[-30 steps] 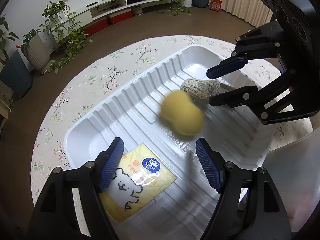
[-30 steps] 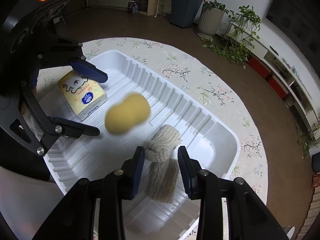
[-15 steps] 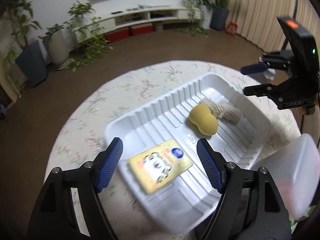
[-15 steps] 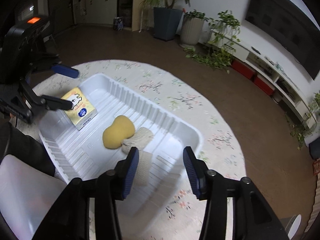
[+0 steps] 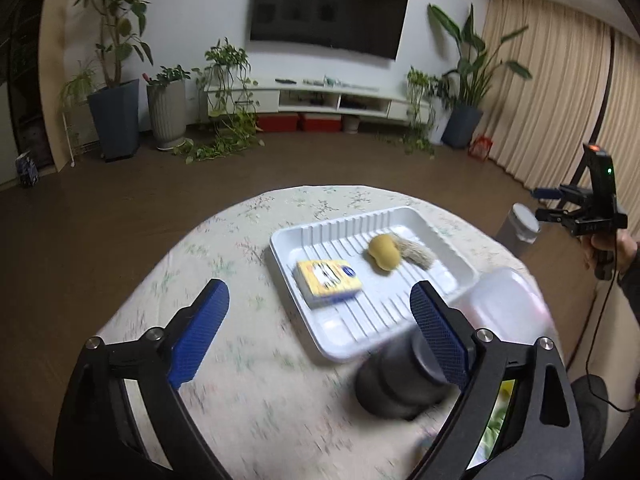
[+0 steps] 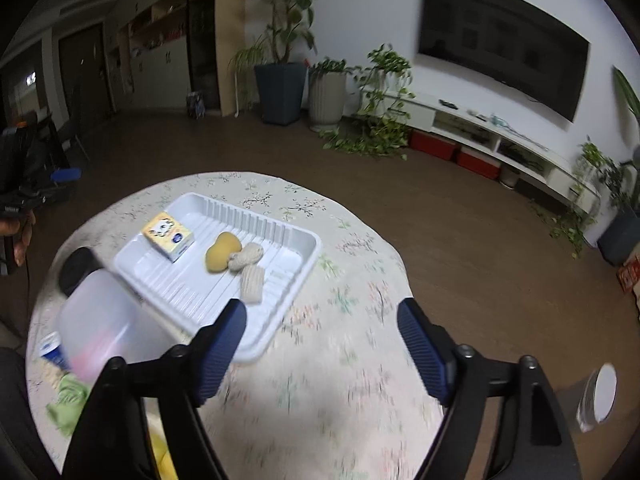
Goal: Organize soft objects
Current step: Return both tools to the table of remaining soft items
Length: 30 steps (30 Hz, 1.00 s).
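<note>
The left hand-held gripper (image 5: 316, 330) hangs above the near part of the round, flower-patterned worktop (image 5: 224, 264). Its blue pads stand wide apart with nothing between them, the jaws having just been opening. The right hand-held gripper (image 6: 320, 350) is likewise spread wide and empty, its jaws also just opened.

A white ribbed tray (image 6: 280, 300) lies on the worktop. In the right wrist view, it holds a yellow tissue pack (image 6: 168, 236) at about 10 o'clock, a yellow sponge (image 6: 222, 257) near the middle, and a beige knitted sock (image 6: 248, 266) touching the sponge at its 3 o'clock side. The pack sits apart from the sponge.

Just beside the tray's near corner stands a clear plastic container (image 6: 96, 324), blurred. A dark round object (image 5: 400, 380) rests on the worktop at 5 o'clock from the tray in the left wrist view.
</note>
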Each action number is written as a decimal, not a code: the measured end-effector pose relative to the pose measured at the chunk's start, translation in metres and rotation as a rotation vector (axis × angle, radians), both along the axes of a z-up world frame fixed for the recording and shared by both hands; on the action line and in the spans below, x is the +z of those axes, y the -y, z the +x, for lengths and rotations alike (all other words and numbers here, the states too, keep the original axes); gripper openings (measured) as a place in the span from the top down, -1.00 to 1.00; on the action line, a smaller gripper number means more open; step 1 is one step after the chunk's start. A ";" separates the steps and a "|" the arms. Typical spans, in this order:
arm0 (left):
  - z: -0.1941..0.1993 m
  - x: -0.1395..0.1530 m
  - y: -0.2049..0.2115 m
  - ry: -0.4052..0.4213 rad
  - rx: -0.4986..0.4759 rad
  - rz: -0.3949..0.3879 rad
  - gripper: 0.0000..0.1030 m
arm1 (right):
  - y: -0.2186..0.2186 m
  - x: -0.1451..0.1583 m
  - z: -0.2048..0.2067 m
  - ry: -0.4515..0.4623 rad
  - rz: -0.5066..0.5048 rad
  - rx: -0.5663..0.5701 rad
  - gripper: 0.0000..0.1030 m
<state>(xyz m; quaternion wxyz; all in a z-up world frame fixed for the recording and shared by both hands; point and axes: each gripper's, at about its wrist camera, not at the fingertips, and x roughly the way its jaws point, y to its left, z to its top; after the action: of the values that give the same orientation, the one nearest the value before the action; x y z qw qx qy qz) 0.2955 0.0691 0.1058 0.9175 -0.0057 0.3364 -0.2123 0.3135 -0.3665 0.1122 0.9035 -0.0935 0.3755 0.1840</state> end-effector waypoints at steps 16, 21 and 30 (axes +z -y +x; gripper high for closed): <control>-0.184 -0.015 0.013 0.081 0.143 -0.107 -1.00 | -0.006 0.000 -0.200 0.007 0.232 -0.039 -0.97; -0.213 -0.040 0.037 0.038 0.110 -0.046 -1.00 | -0.042 -0.018 -0.246 0.003 0.265 -0.041 -0.97; -0.234 -0.089 0.051 -0.054 0.152 -0.031 -1.00 | -0.092 -0.072 -0.277 -0.076 0.307 -0.096 -0.97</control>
<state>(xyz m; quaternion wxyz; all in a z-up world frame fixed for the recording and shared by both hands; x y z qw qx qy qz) 0.0611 0.0182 0.0172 0.9213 -0.0511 0.3564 -0.1469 0.0369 -0.2746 0.0402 0.9000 0.0706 0.3811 0.1994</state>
